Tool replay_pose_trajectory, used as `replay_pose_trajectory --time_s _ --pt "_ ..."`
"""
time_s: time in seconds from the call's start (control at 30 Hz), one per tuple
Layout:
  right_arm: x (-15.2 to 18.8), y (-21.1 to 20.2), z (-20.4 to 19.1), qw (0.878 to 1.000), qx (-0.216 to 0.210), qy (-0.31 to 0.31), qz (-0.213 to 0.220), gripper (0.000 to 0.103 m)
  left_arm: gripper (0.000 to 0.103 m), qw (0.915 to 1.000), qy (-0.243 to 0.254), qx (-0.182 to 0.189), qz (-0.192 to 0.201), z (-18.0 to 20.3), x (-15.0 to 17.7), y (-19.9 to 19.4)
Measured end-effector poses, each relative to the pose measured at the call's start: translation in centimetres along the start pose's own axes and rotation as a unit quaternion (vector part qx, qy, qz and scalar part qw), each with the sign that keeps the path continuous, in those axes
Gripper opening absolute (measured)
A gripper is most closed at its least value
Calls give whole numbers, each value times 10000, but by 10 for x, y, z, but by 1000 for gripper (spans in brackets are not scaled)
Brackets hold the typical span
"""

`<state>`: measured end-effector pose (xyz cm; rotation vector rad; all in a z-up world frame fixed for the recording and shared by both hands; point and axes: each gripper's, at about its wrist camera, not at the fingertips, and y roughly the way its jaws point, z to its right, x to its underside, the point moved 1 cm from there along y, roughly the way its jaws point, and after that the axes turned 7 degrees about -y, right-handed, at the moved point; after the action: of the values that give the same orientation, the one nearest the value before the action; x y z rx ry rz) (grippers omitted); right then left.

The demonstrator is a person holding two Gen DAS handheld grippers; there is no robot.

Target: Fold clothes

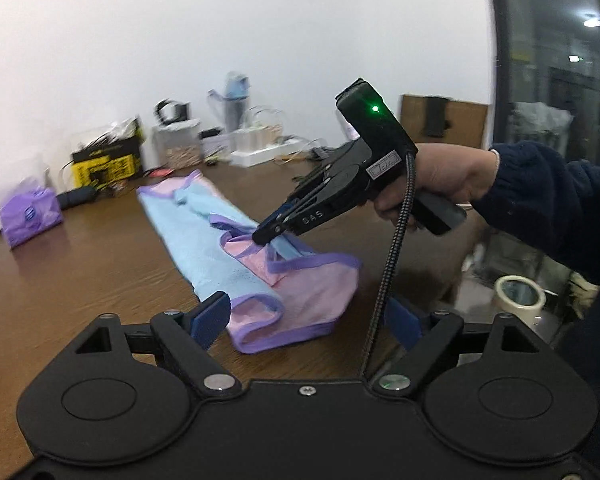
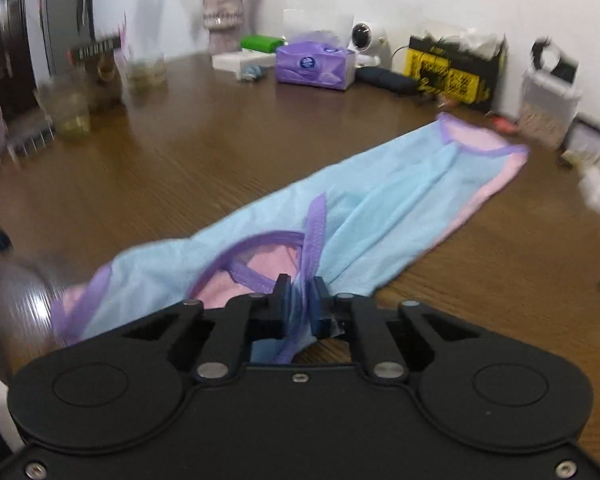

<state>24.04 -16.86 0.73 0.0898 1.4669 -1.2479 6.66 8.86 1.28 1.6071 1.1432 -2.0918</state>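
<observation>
- Garment [image 1: 204,252]: light-blue and pink top with purple trim, lay stretched lengthwise on your wooden table [image 1: 80,280], part-folded into a long strip.
- Your right gripper [image 2: 300,300] was clamped down on a bunched bit of blue fabric and purple strap at the garment's near end; both blue pads [image 2: 320,304] pressed on cloth, some of it hanging below the jaws.
- From the left wrist view, the same right gripper [image 1: 266,236], held in your hand [image 1: 440,184], sat tip-down on the middle fold, where the pink lining shows.
- Your left gripper [image 1: 308,320] stood wide open, holding nothing. The garment's near hem lay between its fingers [image 1: 210,320], close by the left one; contact unclear, and the pads weren't pressing it.
- Tissue pack [image 2: 314,62] and yellow-black box [image 2: 452,74] sat at the table's far edge, well apart from the garment.
</observation>
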Motion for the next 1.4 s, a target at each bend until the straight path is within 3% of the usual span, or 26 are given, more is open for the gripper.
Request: replay_pose_trajectory --time_s 0.03,0.1,0.23,0.3,0.37,0.43,0.5,0.53,0.6,0.7,0.83,0.9,0.93,1.0,1.1,1.17,1.27,1.4 --pt "3 -7 1 9998 167 -103 -45 12 83 10000 26 79 39 0 0 -2" --pt "11 -19 4 9990 377 -195 -130 12 83 9972 158 737 -19 -3 -1 -4" --pt "28 -29 5 9987 188 -309 -363 16 84 9892 503 1358 231 -1 -7 -6" --pt "32 -37 -4 9985 -181 -439 -289 33 93 9908 -14 1261 495 -17 -19 5" --pt "28 -50 -6 9979 -455 -464 -49 41 94 9953 -625 410 612 -37 -33 25" --pt "16 -64 10 9979 -443 -278 384 47 94 9915 -1118 -409 517 -54 -48 51" --pt "4 -71 28 9972 -298 -94 684 62 94 9788 -1594 -1230 384 -72 -63 82" --pt "-3 -65 46 9971 -42 63 752 67 94 9757 -1642 -1411 322 -74 -67 91" --pt "-16 -51 85 9944 454 402 865 69 94 9607 -1755 -2150 -6 -89 -88 138" --pt "-34 10 146 9912 518 1057 606 69 94 9524 -1939 -2347 -181 -124 -111 190" --pt "-51 82 180 9905 570 1220 259 69 94 9447 -1884 -2660 -365 -171 -135 243" --pt "-56 108 187 9903 660 1215 164 67 90 9398 -1931 -2780 -469 -201 -140 284" --pt "-58 118 188 9901 716 1199 130 67 87 9384 -1960 -2809 -467 -205 -138 285" --pt "-59 139 190 9900 824 1145 62 58 72 9351 -2086 -2827 -476 -222 -133 305" --pt "-56 160 190 9905 769 1138 -51 46 60 9325 -2244 -2763 -615 -230 -125 319" --pt "-55 165 193 9908 678 1168 -54 37 59 9364 -2021 -2772 -745 -227 -124 328" --pt "-48 165 198 9898 742 1213 28 4 59 9374 -1615 -2954 -896 -221 -123 342" --pt "-37 155 211 9841 993 1465 123 4 58 9364 -1399 -3078 -941 -218 -125 350"
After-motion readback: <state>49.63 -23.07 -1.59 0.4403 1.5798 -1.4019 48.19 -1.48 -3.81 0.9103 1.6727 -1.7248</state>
